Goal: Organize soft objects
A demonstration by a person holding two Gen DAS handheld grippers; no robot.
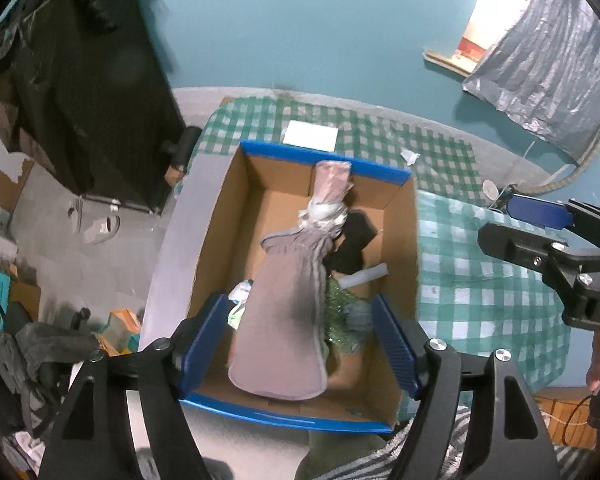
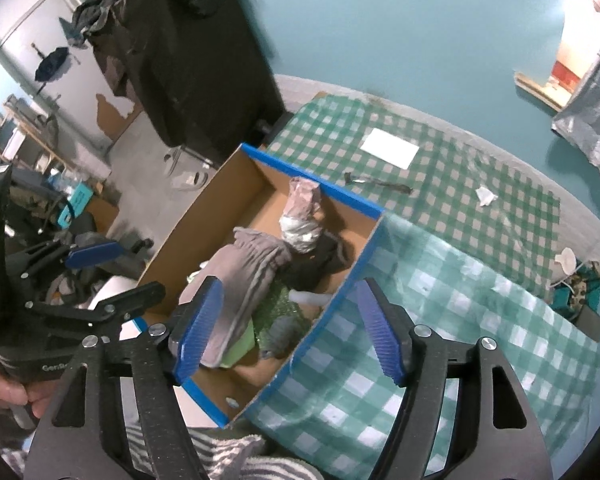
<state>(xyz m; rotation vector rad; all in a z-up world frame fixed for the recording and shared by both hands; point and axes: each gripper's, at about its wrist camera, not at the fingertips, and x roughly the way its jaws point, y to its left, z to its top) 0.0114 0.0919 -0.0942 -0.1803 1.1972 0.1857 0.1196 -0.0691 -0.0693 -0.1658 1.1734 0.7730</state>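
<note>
An open cardboard box with blue rim (image 1: 324, 158) (image 2: 308, 178) stands on a table with a green checked cloth. In it lie a long grey cloth (image 1: 284, 312) (image 2: 244, 280), a pink plastic-wrapped bundle (image 1: 330, 184) (image 2: 302, 200), a black soft item (image 1: 352, 244) (image 2: 320, 260), green tinsel (image 1: 340, 308) (image 2: 276, 308) and a white roll (image 1: 364, 274). My left gripper (image 1: 300, 344) hovers open and empty above the box. My right gripper (image 2: 292, 328) is open and empty over the box's right wall. The left gripper also shows in the right wrist view (image 2: 96, 256), and the right gripper in the left wrist view (image 1: 540, 208).
A white paper (image 1: 310, 136) (image 2: 390, 146), a spoon (image 2: 380, 182) and crumpled scraps (image 2: 486, 196) lie on the checked cloth (image 2: 460, 300) behind the box. A black draped chair (image 1: 80, 80) stands left. A striped cloth (image 2: 240, 456) lies at the near edge. Clutter covers the floor left.
</note>
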